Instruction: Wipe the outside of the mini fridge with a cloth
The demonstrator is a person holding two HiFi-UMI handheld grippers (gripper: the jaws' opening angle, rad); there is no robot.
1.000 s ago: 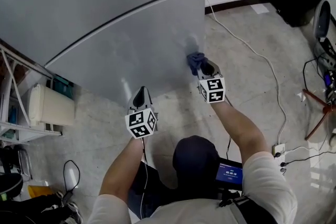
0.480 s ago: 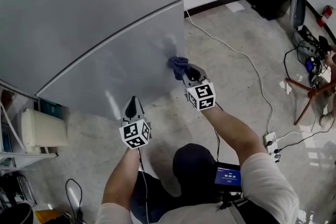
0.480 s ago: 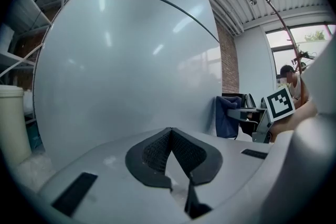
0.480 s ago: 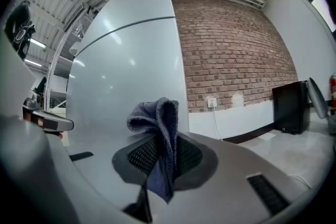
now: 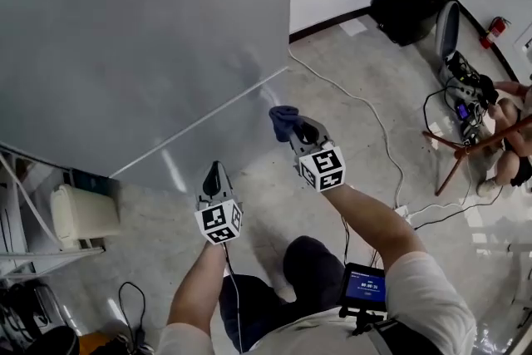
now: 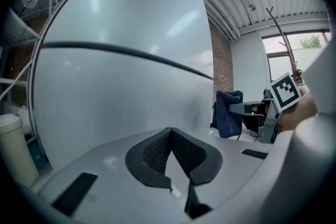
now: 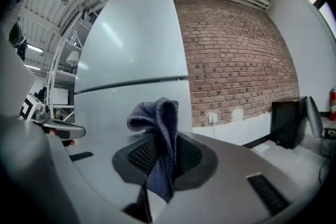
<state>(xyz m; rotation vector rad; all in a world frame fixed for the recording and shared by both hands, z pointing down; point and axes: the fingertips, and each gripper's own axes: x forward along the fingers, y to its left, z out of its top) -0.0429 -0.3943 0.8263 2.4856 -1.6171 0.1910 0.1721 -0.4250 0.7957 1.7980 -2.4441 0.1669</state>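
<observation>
Much of the fridge (image 5: 150, 37) seems unwiped; my right gripper (image 5: 294, 130) pinches the cloth (image 5: 282, 120) beside it, left gripper (image 5: 214, 172) closed, empty.

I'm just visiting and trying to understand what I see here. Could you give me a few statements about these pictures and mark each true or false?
1. The right claw is shut on a blue cloth. True.
2. The left claw holds a sponge. False: it is shut with nothing between its jaws.
3. The fridge is black. False: its outside is pale grey, with a dark seam between the two doors.
4. A brick wall stands beside the fridge. True.
5. Both claws grip the cloth together. False: only the right claw has it; the left claw is apart from it, in front of the fridge door.
</observation>
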